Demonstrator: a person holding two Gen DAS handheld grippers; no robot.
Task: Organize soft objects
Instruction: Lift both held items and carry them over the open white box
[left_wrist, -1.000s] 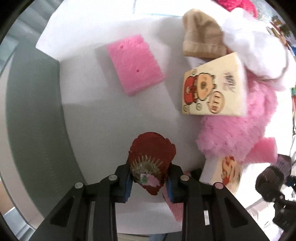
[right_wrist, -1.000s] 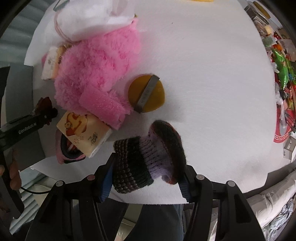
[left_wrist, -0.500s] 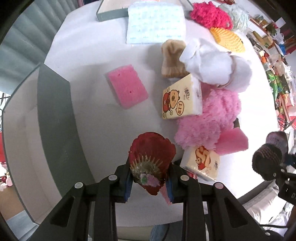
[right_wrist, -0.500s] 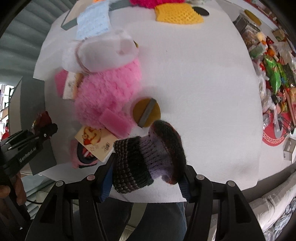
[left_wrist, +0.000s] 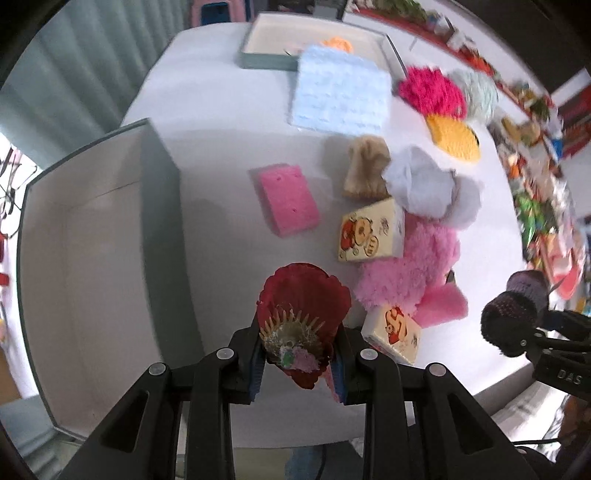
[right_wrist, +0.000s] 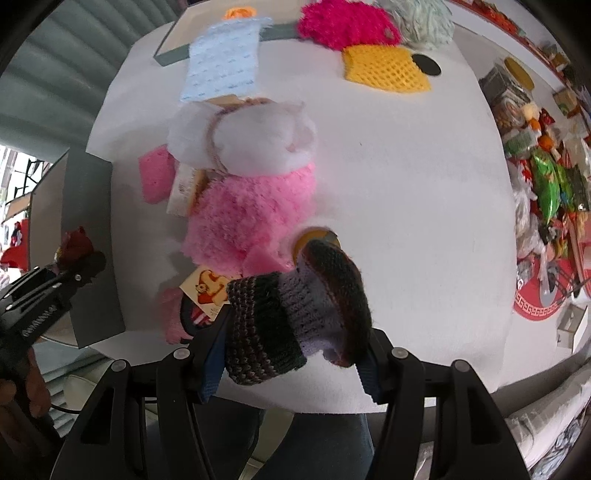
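Both grippers clenched: left gripper (left_wrist: 299, 363) on red fabric flower (left_wrist: 303, 306), right gripper (right_wrist: 291, 363) on knit beanie (right_wrist: 295, 314). Both lifted off table since a sec ago; grey box (left_wrist: 162, 229) now at 9 o'clock, prob. the drop-off.

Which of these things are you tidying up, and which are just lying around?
For tidying:
- dark red fabric flower, clamped in the left gripper
- striped knitted sock, clamped in the right gripper
- fluffy pink plush, flat pink sponge
- open grey box, probably where they go

Just lying around:
- shiny snack packets at the table edge
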